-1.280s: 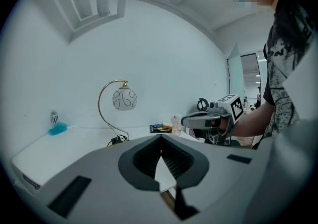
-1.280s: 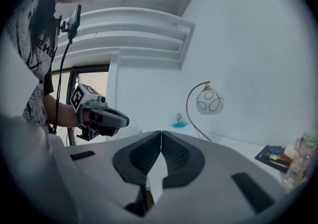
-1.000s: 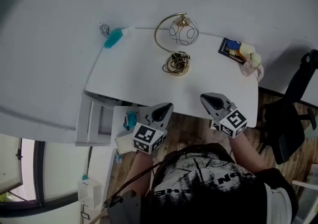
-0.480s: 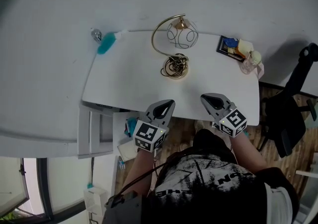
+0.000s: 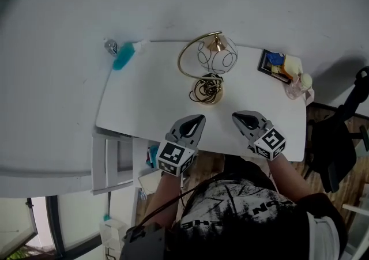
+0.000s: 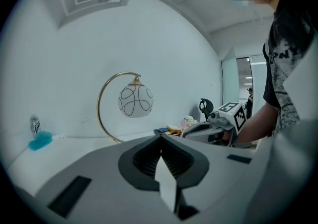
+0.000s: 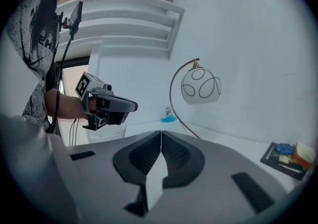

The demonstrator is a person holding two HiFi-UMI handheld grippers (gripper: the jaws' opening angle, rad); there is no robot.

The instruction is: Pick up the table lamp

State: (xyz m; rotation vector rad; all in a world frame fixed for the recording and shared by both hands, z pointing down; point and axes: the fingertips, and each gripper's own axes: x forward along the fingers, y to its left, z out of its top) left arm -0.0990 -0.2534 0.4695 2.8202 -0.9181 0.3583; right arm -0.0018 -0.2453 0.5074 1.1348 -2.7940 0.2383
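Note:
The table lamp [image 5: 207, 68] stands near the back of the white table [image 5: 144, 103]: a gold arched stem, a white globe shade [image 5: 217, 58] with black loops and a round gold base [image 5: 205, 93] with its cord coiled on it. The lamp also shows in the left gripper view [image 6: 130, 105] and in the right gripper view [image 7: 195, 93]. My left gripper [image 5: 195, 120] hovers over the table's front edge, shut and empty, a short way before the base. My right gripper [image 5: 240, 117] is beside it on the right, also shut and empty.
A teal bottle [image 5: 123, 57] lies at the table's back left corner. A dark tray with small items [image 5: 273, 64] and a pale cup [image 5: 298, 85] sit at the back right. A black office chair [image 5: 340, 138] stands to the right, and a white drawer unit [image 5: 112, 158] sits under the table's left front.
Both grippers have moved forward over the table's front edge toward the lamp. The jaws stay shut on nothing.

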